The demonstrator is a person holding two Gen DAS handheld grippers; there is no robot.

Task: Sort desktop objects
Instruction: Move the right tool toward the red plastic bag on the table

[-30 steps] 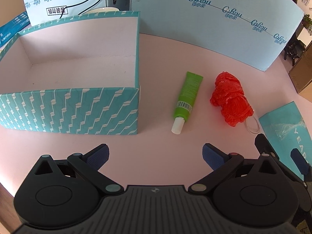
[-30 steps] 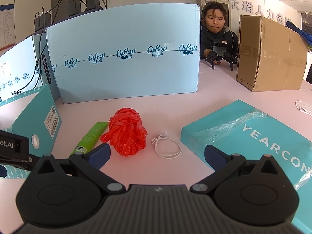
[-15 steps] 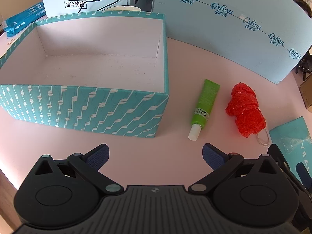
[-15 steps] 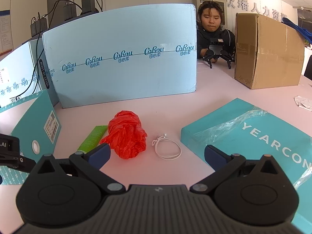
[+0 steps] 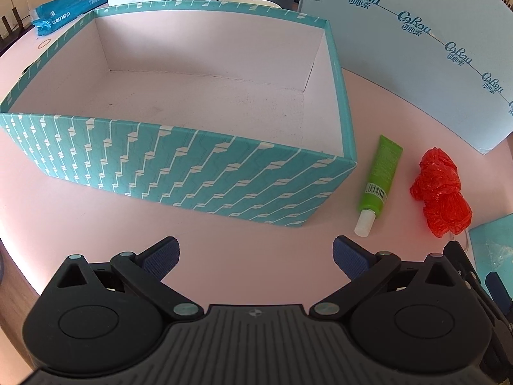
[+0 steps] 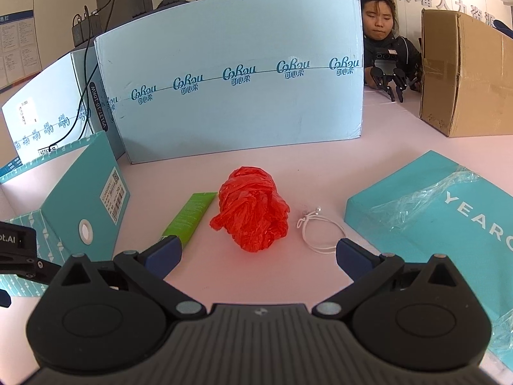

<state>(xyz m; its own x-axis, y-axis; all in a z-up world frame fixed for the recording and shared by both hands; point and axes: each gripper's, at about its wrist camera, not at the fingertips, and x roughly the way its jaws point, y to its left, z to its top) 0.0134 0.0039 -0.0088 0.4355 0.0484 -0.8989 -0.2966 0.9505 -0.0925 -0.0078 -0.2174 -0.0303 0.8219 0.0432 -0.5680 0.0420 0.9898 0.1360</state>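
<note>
An open teal patterned box [image 5: 179,173] with a bare white inside stands on the pink table; it also shows at the left of the right wrist view [image 6: 80,199]. To its right lie a green tube [image 5: 380,176] with a white cap, a crumpled red plastic bag [image 5: 439,189] and a white string loop [image 6: 320,227]. The tube [image 6: 192,218] and the bag [image 6: 251,207] lie just ahead of my right gripper [image 6: 258,255], which is open and empty. My left gripper [image 5: 255,256] is open and empty, in front of the box's near wall.
A teal YEARCON lid [image 6: 442,211] wrapped in plastic film lies at the right. Light blue cartons [image 6: 231,73] stand along the back, and a brown cardboard box [image 6: 465,73] at the far right. A person sits behind them. A blue packet [image 5: 67,16] lies at the far left.
My left gripper has swung left, so the box now fills its view and the tube and bag sit at the right. My right gripper has moved closer to the red bag.
</note>
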